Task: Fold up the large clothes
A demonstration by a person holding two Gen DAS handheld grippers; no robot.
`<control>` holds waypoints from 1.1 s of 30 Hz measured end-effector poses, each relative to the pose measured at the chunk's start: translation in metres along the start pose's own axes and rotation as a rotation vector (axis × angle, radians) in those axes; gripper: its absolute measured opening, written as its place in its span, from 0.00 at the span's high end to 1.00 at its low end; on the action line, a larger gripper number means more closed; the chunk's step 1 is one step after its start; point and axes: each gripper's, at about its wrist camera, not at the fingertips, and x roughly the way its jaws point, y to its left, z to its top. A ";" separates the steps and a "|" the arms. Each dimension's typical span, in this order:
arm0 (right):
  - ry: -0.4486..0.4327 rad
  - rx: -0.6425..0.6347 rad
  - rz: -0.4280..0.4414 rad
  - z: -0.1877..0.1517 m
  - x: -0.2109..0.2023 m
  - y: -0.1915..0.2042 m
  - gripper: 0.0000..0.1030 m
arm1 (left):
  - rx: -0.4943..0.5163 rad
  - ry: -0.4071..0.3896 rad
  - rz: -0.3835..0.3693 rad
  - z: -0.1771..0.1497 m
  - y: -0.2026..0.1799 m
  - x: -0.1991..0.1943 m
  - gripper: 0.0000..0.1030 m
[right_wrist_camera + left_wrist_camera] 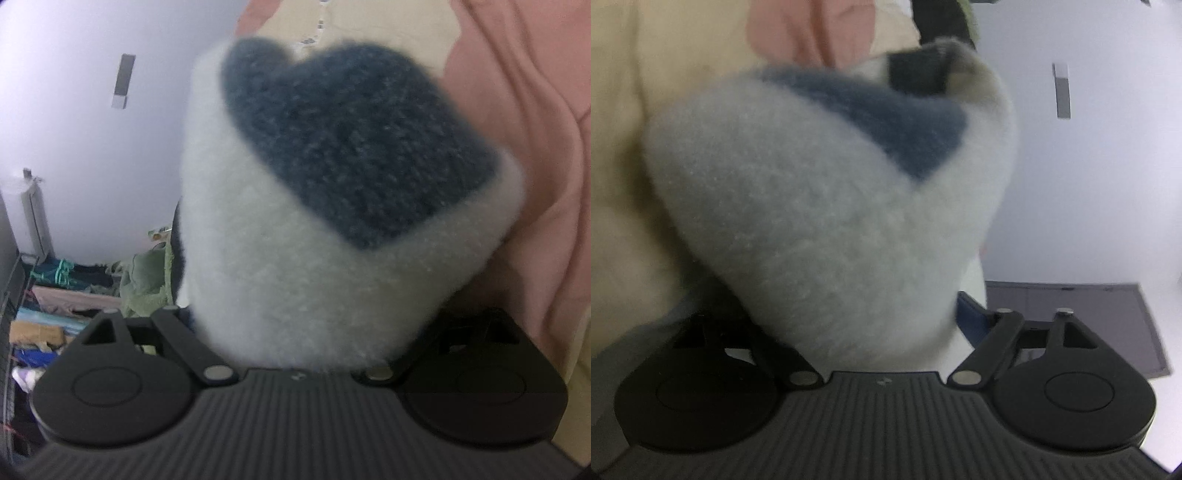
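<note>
A thick fuzzy garment [812,221], pale grey with a dark blue patch, bulges up between the jaws of my left gripper [849,314] and fills the middle of the left wrist view. It hides the left finger; beside its right edge only a blue pad [971,321] shows. In the right wrist view the same garment [295,277] stands bunched in my right gripper [303,325], blue patch on top, and covers both fingers. Each gripper looks shut on a bulky fold of it, held wide.
Cream bedding [617,147] and pink cloth [812,29] lie left and behind in the left wrist view; a white wall and a dark panel [1089,317] are to the right. The right wrist view shows a pink blanket [535,147] on the right and heaped clothes [74,288] at lower left.
</note>
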 end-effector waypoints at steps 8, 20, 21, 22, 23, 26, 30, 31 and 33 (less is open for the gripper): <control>-0.046 -0.182 0.044 -0.012 -0.030 0.027 0.53 | 0.095 -0.031 -0.032 -0.008 -0.003 -0.031 0.47; -0.095 -0.313 0.149 -0.017 -0.118 0.054 0.54 | 0.196 0.019 -0.157 -0.061 -0.047 -0.095 0.47; -0.104 -0.325 0.162 -0.015 -0.130 0.057 0.54 | 0.208 0.020 -0.173 -0.068 -0.056 -0.097 0.47; -0.113 -0.330 0.175 -0.011 -0.139 0.059 0.54 | 0.223 0.020 -0.187 -0.076 -0.064 -0.098 0.47; -0.125 -0.334 0.189 -0.007 -0.149 0.061 0.54 | 0.236 0.022 -0.195 -0.083 -0.071 -0.100 0.47; -0.174 -0.354 0.211 0.009 -0.180 0.066 0.54 | 0.275 0.048 -0.218 -0.110 -0.102 -0.092 0.47; -0.255 -0.338 0.231 0.044 -0.215 0.061 0.54 | 0.345 0.090 -0.257 -0.147 -0.155 -0.059 0.47; -0.275 -0.333 0.235 0.054 -0.225 0.058 0.54 | 0.355 0.104 -0.267 -0.158 -0.166 -0.049 0.47; -0.317 -0.326 0.239 0.074 -0.245 0.052 0.54 | 0.371 0.129 -0.276 -0.177 -0.187 -0.027 0.47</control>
